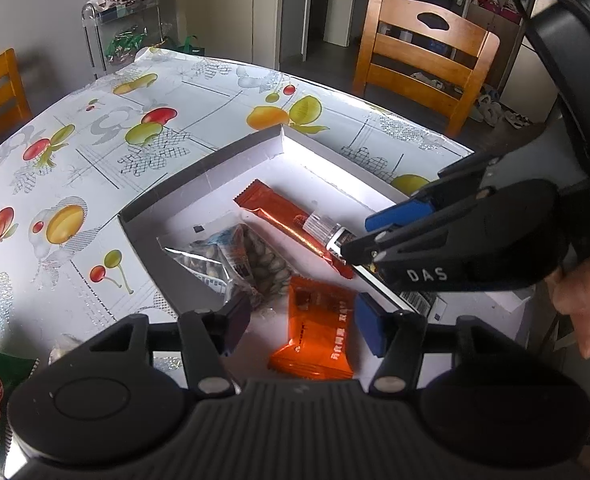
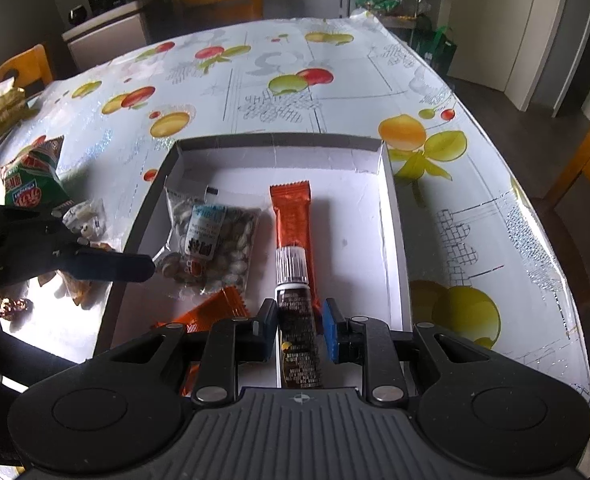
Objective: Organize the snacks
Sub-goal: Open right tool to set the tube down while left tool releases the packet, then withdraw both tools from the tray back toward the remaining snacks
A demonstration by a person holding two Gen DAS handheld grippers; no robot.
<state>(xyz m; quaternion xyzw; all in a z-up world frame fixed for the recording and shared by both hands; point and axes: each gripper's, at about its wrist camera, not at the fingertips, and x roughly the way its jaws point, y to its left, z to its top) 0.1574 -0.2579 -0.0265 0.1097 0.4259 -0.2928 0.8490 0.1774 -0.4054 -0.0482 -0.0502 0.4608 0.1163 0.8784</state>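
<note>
Fingers (image 2: 333, 336) of right gripper (image 2: 299, 332) are pinching the dark sachet (image 2: 298, 344), lower centre; left gripper (image 1: 301, 326) is gaping, empty, over the orange packet (image 1: 315, 336). Sachet's probably light, slick, floppy: grip mid-body.

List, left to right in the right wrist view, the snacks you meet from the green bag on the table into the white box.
green snack bag → small clear candy packet → seed packet → long orange bar, all but the first two inside the white box.
</note>
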